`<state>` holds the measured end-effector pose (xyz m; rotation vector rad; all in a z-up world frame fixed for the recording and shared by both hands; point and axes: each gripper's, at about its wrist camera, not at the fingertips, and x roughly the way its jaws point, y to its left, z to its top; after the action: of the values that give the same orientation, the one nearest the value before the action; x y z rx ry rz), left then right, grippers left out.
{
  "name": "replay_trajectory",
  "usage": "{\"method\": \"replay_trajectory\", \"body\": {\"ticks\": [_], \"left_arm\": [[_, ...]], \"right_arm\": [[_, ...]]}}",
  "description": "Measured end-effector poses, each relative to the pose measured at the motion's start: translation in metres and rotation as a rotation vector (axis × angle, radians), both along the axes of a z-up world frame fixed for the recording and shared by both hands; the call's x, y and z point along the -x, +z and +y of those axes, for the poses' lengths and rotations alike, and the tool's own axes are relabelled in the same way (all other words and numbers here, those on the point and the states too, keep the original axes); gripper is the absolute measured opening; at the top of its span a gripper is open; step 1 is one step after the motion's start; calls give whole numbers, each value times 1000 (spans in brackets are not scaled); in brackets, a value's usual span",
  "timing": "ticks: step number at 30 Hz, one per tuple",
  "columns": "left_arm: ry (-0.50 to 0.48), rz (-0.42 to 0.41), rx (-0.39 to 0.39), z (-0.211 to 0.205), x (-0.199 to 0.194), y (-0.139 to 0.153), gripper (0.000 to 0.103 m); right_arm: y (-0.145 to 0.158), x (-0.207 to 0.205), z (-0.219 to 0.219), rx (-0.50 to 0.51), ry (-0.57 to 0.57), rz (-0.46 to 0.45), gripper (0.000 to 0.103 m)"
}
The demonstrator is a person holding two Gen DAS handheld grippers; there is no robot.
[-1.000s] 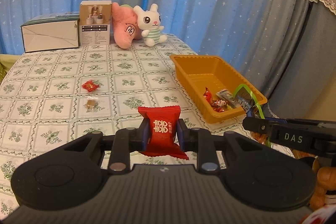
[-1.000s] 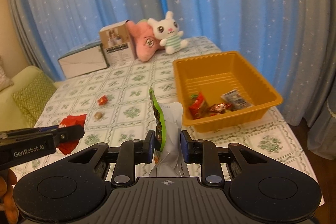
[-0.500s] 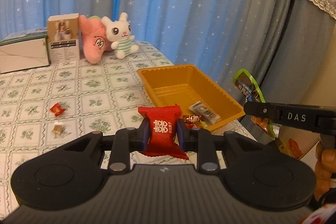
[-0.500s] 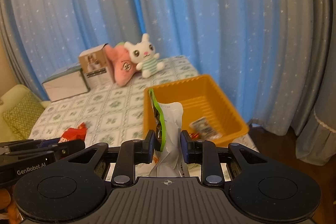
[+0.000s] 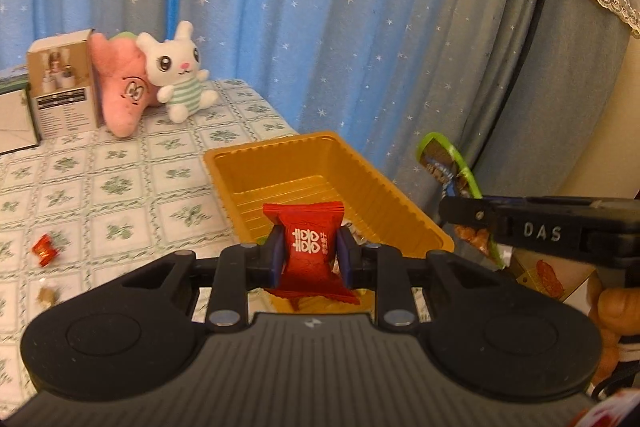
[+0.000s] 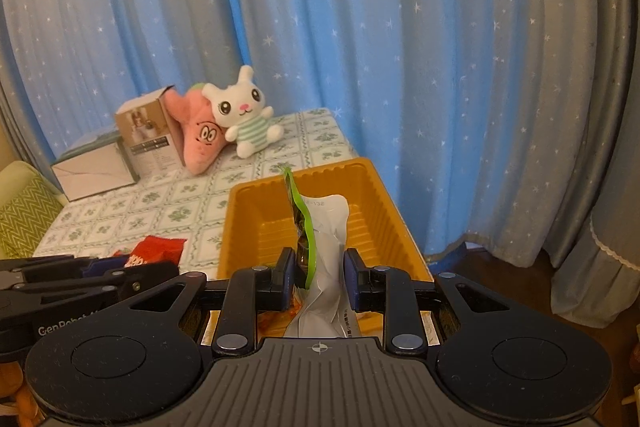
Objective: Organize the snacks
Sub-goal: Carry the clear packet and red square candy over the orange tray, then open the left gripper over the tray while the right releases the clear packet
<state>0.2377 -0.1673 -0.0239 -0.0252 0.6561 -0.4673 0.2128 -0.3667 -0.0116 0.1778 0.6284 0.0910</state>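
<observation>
The left gripper (image 5: 309,254) pinches a red candy packet (image 5: 308,251) printed with white double-happiness characters, held over the near end of the orange tray (image 5: 404,205). The right gripper (image 6: 316,277), whose side reads "DAS" from the left wrist view, clamps a green-edged silver snack pouch (image 6: 326,227) stamped "132", upright above the same tray (image 6: 256,219). Left of the tray on the flowered tablecloth (image 5: 120,187) lie a small red sweet (image 5: 43,250) and a brown one (image 5: 46,295); "GenRobot" shows on the left gripper's side.
</observation>
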Motion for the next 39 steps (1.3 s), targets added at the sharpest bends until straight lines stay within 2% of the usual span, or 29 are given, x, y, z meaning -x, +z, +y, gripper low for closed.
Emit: {"method": "replay_trajectory", "body": {"ticks": [10,19,20,21,23,24,35,39], "left_arm": [[-18,35,-10,-27,-54,-23,24],[-21,38,-7,-41,-85,-45,24],[-17,42,-4,-41,-88,-47,26],[-9,43,-10,-41,-90,-48,34],[11,32,-15,-37,-91,-49,45],[16,33,-9,-34,-90,-50,46],[81,42,-15,8,-70,-48,47],[99,48,-10,21,-63,-47,50]], "right_arm": [[-21,-48,-17,-1,-1,41,26],[-38,-72,-30,-2,-17,75,26],[-40,-73,-30,-2,-17,78,26],[-41,-75,-30,-2,-17,80,26],[-43,-77,-30,-3,-17,83,26],[-44,-77,-30,-4,-17,84,26],[-50,-86,-16,-22,3,95,26],[-49,-94,-10,-62,16,90,26]]}}
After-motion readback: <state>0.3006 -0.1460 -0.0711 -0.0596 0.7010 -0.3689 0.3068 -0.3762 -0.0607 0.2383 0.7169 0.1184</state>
